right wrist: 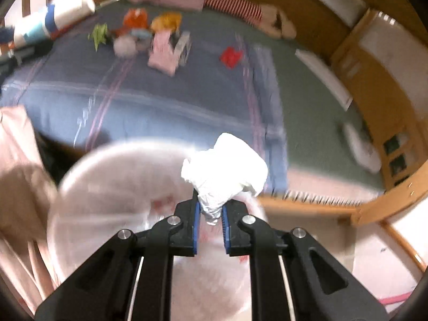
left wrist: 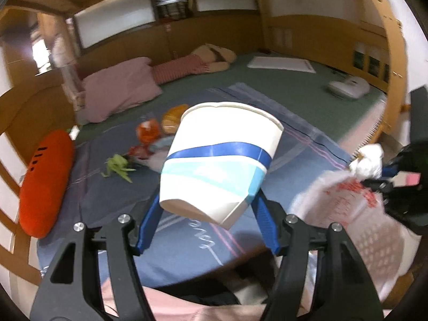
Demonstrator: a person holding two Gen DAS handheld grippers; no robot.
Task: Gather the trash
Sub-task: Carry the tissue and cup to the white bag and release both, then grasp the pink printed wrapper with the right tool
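Observation:
My left gripper (left wrist: 208, 200) is shut on a white paper cup with blue bands (left wrist: 218, 160) and holds it tilted above the blue blanket (left wrist: 187, 246). The cup also shows at the far left of the right wrist view (right wrist: 50, 18). My right gripper (right wrist: 210, 211) is shut on a crumpled white tissue (right wrist: 227, 165), held over the open mouth of a translucent plastic bag with red print (right wrist: 120, 200). In the left wrist view the right gripper (left wrist: 374, 176), tissue (left wrist: 367, 159) and bag (left wrist: 361, 214) sit at the right. Loose wrappers lie on the blanket: green (left wrist: 117, 164), orange (left wrist: 148, 131), yellow (left wrist: 174, 117), red (right wrist: 231, 56), pink (right wrist: 163, 53).
An orange carrot-shaped cushion (left wrist: 44, 184) lies at the blanket's left edge. Pink pillows (left wrist: 120, 88) and a striped pillow (left wrist: 182, 68) lie at the head of the green mattress (left wrist: 294, 91). A white appliance (left wrist: 347, 87) sits near the wooden bed frame (right wrist: 374, 208).

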